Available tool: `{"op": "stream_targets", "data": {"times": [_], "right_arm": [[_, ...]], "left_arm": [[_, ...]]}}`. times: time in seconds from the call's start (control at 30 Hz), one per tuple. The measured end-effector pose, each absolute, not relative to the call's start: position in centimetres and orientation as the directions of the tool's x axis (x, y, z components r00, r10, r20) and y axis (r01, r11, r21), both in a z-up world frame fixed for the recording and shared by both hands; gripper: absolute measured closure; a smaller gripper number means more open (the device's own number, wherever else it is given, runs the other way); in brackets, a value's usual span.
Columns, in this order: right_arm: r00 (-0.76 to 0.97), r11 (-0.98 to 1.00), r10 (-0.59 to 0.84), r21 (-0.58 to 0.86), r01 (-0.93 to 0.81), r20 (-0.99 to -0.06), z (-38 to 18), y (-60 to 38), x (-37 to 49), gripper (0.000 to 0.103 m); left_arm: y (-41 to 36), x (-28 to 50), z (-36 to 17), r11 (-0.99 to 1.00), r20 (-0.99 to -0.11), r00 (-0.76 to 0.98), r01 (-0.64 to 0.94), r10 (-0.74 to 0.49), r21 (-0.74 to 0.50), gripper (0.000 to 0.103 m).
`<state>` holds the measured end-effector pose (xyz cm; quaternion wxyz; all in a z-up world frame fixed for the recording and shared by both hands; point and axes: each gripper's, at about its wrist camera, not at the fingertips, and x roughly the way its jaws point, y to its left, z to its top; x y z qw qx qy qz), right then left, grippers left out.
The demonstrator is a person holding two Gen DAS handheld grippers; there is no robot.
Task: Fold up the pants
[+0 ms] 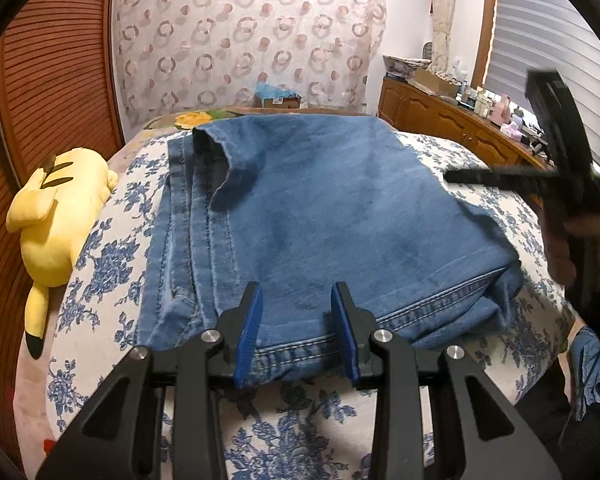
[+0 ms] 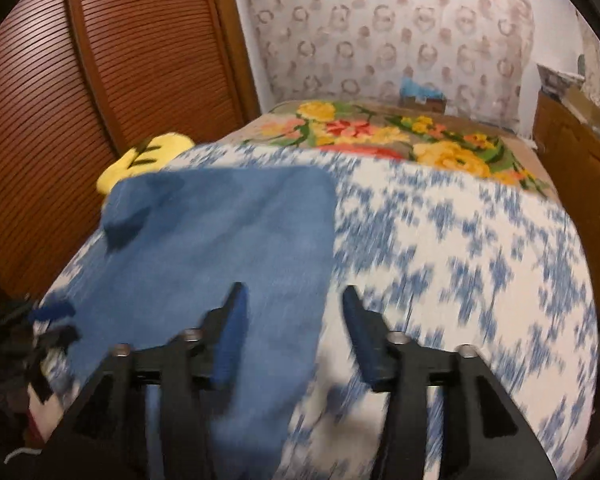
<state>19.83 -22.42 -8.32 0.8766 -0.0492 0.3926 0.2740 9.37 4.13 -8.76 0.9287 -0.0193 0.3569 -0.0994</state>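
The folded pants (image 1: 320, 220) lie on the flowered bedspread (image 1: 300, 440) just ahead of my left tongs (image 1: 297, 336); the hem sits between the 2 parted pads, not squeezed. My right tongs (image 2: 296, 336) stand wide, holding nothing, over the pants' right edge.

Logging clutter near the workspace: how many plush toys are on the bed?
1: a yellow plush toy lying at the bed's left edge, beside the folded jeans. Others may be hidden out of view.
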Motion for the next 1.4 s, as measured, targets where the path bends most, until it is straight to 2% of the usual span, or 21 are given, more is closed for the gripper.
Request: {"op": "stream_targets", "data": {"times": [0.37, 0.77, 0.87, 0.9, 0.93, 1.0, 1.23, 1.4], "right_arm": [[0.477, 0.848, 0.449, 0.193, -0.493, -0.755, -11.8, -22.4, 16.6, 0.047], [0.463, 0.828, 0.489, 0.224, -0.515, -0.739, -12.4, -21.8, 17.0, 0.045], [0.436, 0.802, 0.525, 0.256, -0.539, -0.731, -12.4, -21.6, 17.0, 0.067], [0.431, 0.795, 0.532, 0.254, -0.551, -0.729, -12.3, -21.4, 16.8, 0.081], [0.448, 0.795, 0.521, 0.220, -0.566, -0.727, -11.9, -21.2, 16.4, 0.089], [0.483, 0.790, 0.530, 0.199, -0.580, -0.697, -10.7, -21.4, 15.6, 0.095], [0.607, 0.820, 0.510, 0.132, -0.556, -0.609, -5.3, -24.6, 13.3, 0.099], [0.592, 0.837, 0.470, 0.119, -0.534, -0.654, -6.0, -26.4, 13.3, 0.098]], "left_arm": [[1.5, 9.6, -7.9, 0.966, -0.643, 0.724, 0.235, -0.250, -0.111, 0.069], [0.3, 9.9, -8.1, 0.956, -0.648, 0.707, 0.264, -0.284, -0.130, 0.069], [0.0, 10.2, -8.2, 0.954, -0.653, 0.700, 0.272, -0.289, -0.130, 0.069], [-0.2, 10.3, -8.3, 0.953, -0.656, 0.697, 0.275, -0.290, -0.129, 0.069], [-0.2, 10.4, -8.3, 0.952, -0.657, 0.695, 0.277, -0.291, -0.128, 0.069], [-0.4, 10.5, -8.2, 0.952, -0.659, 0.693, 0.281, -0.291, -0.125, 0.069], [-0.4, 10.1, -6.9, 0.947, -0.633, 0.711, 0.292, -0.307, -0.132, 0.069], [-1.3, 10.1, -6.8, 0.940, -0.631, 0.705, 0.317, -0.323, -0.128, 0.069]]}}
